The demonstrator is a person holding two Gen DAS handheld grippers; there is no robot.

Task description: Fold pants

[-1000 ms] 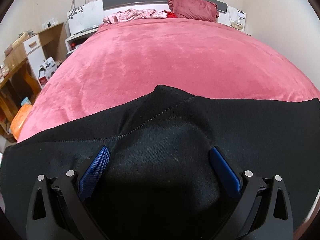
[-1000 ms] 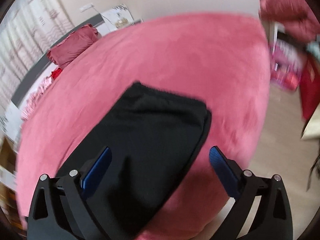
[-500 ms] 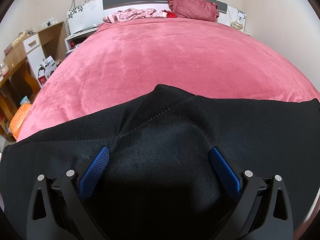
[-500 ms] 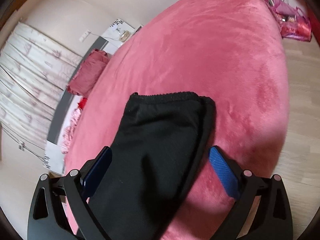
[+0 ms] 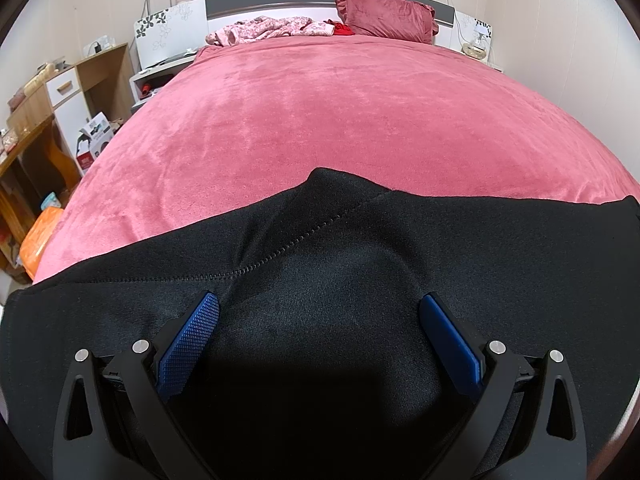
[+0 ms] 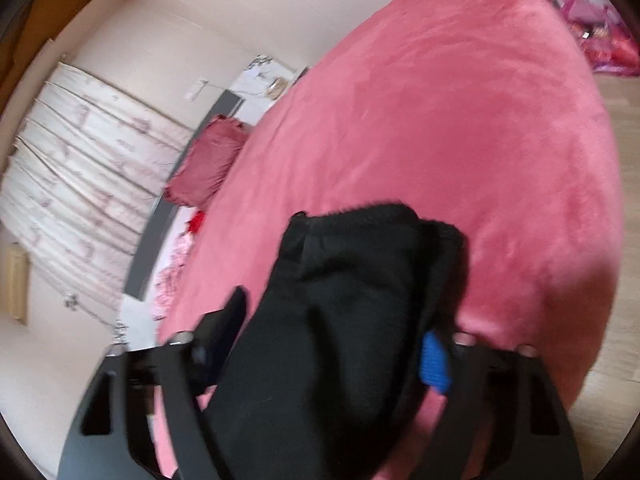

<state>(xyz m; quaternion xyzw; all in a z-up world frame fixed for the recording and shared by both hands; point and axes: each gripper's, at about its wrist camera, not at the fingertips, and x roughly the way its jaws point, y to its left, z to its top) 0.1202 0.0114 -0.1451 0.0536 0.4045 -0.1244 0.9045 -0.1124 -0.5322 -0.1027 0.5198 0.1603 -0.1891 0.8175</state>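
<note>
Black pants (image 5: 340,248) lie flat across the near end of the pink bed cover (image 5: 320,100), a stitched seam running over them. My left gripper (image 5: 320,312) hovers over the cloth, open, its blue pads (image 5: 192,336) wide apart with nothing pinched. In the blurred right wrist view, one end of the pants (image 6: 352,264), a doubled, hemmed edge, fills the gap of my right gripper (image 6: 334,320). Its jaws are closing around that cloth. The blue right pad (image 6: 434,364) sits at the cloth's edge, and I see no firm pinch.
A dark pink pillow (image 5: 386,14) and crumpled pink clothes (image 5: 272,28) lie at the headboard. A wooden desk (image 5: 36,112) and an orange bag (image 5: 38,236) stand left of the bed. A pink bag (image 6: 600,40) sits on the wood floor (image 6: 616,320).
The right gripper rolled and moved in over the end of the pants, and its jaws have narrowed around the cloth. The left gripper and the pants under it stayed still.
</note>
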